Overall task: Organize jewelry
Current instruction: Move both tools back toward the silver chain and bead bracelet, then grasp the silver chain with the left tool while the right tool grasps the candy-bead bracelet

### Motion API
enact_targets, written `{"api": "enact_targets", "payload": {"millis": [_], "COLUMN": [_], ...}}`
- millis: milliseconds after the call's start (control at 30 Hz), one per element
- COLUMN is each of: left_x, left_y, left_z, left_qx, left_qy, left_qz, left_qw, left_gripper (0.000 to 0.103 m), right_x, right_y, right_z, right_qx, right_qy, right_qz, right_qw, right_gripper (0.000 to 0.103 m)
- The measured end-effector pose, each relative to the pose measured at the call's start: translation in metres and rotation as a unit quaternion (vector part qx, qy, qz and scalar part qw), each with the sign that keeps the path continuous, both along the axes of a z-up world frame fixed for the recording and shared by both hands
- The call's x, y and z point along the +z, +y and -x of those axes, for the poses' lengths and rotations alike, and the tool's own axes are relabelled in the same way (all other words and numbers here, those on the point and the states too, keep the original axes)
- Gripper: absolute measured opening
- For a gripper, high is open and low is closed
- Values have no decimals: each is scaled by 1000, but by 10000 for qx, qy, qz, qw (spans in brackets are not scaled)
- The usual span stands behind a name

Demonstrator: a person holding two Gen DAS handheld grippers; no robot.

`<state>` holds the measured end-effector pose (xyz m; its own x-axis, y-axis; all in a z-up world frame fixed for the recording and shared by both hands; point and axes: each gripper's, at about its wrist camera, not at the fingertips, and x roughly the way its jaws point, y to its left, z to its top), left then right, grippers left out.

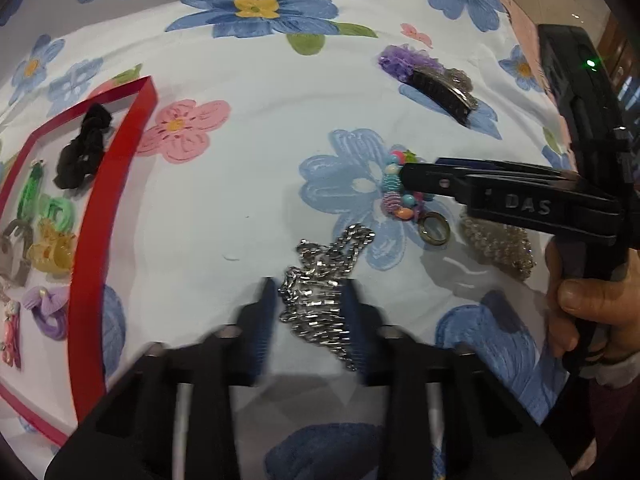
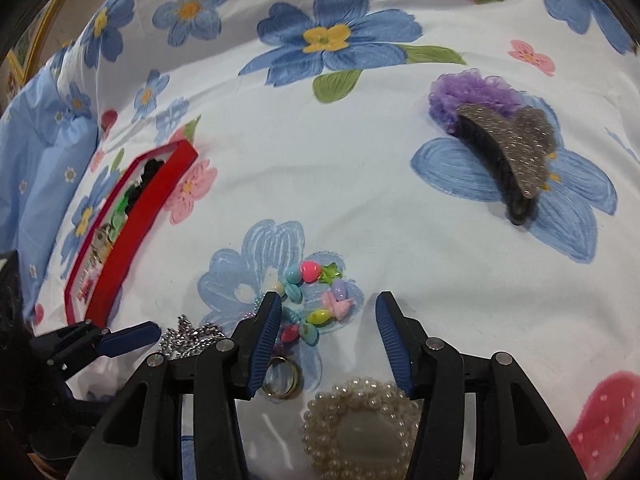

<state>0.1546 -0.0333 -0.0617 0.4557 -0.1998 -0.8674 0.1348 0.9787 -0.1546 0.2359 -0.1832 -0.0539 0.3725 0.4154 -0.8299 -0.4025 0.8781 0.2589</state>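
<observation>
Silver chain [image 1: 320, 284] clenched in left gripper [image 1: 311, 300] fingers; right gripper [image 2: 326, 312] fingers released over beads [image 2: 312, 304]

A white cloth [image 2: 360, 208] printed with blue flowers, pink flowers and strawberries covers the whole surface.

A home, seemingly a bed (flowered sheet [image 2: 360, 184] spread under scattered hair accessories)

The right tool [image 2: 326, 332] hangs with jaws apart over the flowered cloth [image 2: 360, 208], the beaded bracelet [image 2: 310, 306] just beyond its left pad. Near the bracelet lie a ring [image 2: 282, 380], a pearl piece [image 2: 360, 428] and, apparently, a silver chain [image 2: 188, 338]; the red tray [image 2: 132, 240] sits farther left.
</observation>
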Motion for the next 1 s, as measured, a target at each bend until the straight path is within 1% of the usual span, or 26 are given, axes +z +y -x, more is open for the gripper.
{"api": "enact_targets", "payload": {"millis": [67,100,133,167,233,267,367,400,467,567,700,800,900,1000], "left_x": [0,0,0,0,0,1,10,14,24,40,61,74,82,91], "left_y": [-3,-6,-8,-8,-6,-5,-2,-1,1,5,14,25,40,57], "left_z": [0,1,2,2,2,2,5,7,12,20,34,46,56,68], "left_qx": [-66,-107,-131,-133,-87,-71,5,24,88,177,243,297,401,545], "left_qy": [-27,-62,-93,-106,-74,-59,-85,-117,-224,-385,-609,-757,-853,-979], "left_qz": [-61,-125,-167,-159,-51,11,191,221,317,418,530,587,699,748], "left_qw": [10000,9998,9997,9997,9999,10000,9998,9997,9992,9982,9964,9950,9931,9909], "left_gripper": [13,13,13,12,11,10,9,9,9,9,9,9,9,9], "right_x": [-1,-1,-1,-2,-3,-3,0,2,7,24,53,69,77,77], "right_y": [3,6,8,10,10,10,6,3,2,-2,-6,-7,-3,2], "right_z": [-1,0,1,2,2,2,1,1,1,7,19,28,38,46], "right_qx": [50,95,120,155,197,213,213,218,236,224,235,229,270,314], "right_qy": [-61,-123,-169,-209,-273,-268,-230,-163,-123,-225,-434,-495,-512,-428], "right_qz": [124,239,317,390,458,435,222,29,-189,-455,-852,-1098,-1253,-1359], "right_qw": [9999,9996,9993,9989,9984,9985,9993,9996,9995,9985,9951,9925,9904,9893], "right_gripper": [46,36,30,20,10,8,8,8,8,8,8,8,8,8]}}
